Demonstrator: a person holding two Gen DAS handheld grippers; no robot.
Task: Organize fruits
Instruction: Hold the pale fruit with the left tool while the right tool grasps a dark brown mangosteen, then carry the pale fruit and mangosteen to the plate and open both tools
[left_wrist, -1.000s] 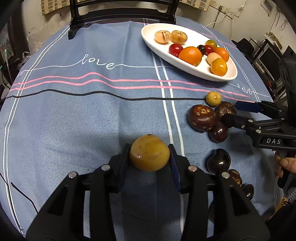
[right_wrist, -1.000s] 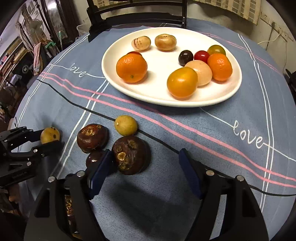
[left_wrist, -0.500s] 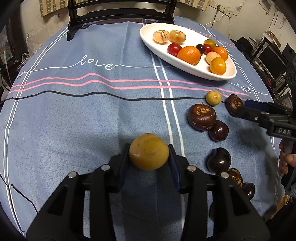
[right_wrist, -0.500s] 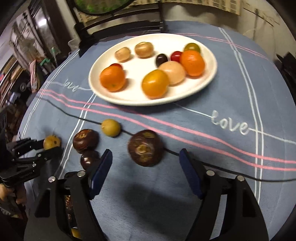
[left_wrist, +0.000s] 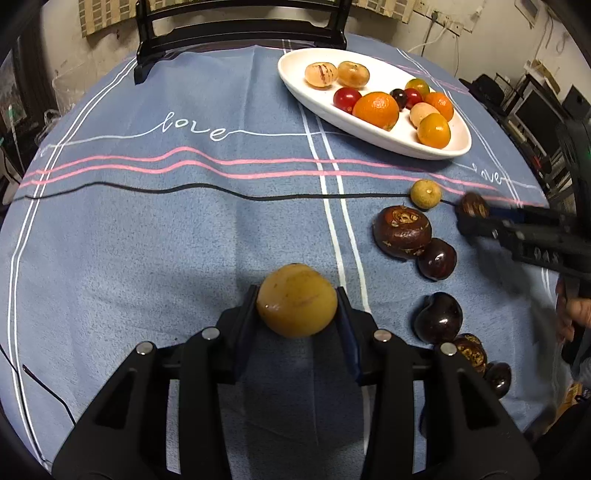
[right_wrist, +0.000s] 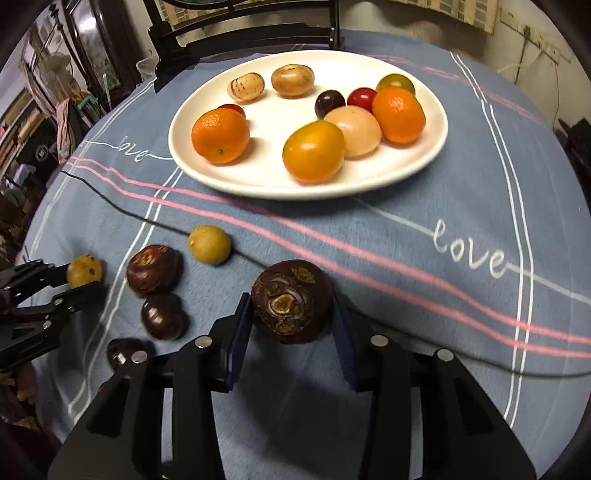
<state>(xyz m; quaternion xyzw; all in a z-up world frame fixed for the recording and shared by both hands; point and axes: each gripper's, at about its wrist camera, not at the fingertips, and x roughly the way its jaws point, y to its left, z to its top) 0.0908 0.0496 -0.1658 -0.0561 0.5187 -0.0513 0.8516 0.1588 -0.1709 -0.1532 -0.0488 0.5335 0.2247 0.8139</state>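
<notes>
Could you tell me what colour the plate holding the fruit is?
The plate is plain white, clearest in the right wrist view.

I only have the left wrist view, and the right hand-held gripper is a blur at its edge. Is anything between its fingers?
Observer: Yes. A dark brown fruit sits between the jaws of the right hand-held gripper, and they are closing on it.
Operator: Is there free room on the plate for it?
Observer: The white plate has a bare patch in its middle, just right of the big orange.
</notes>
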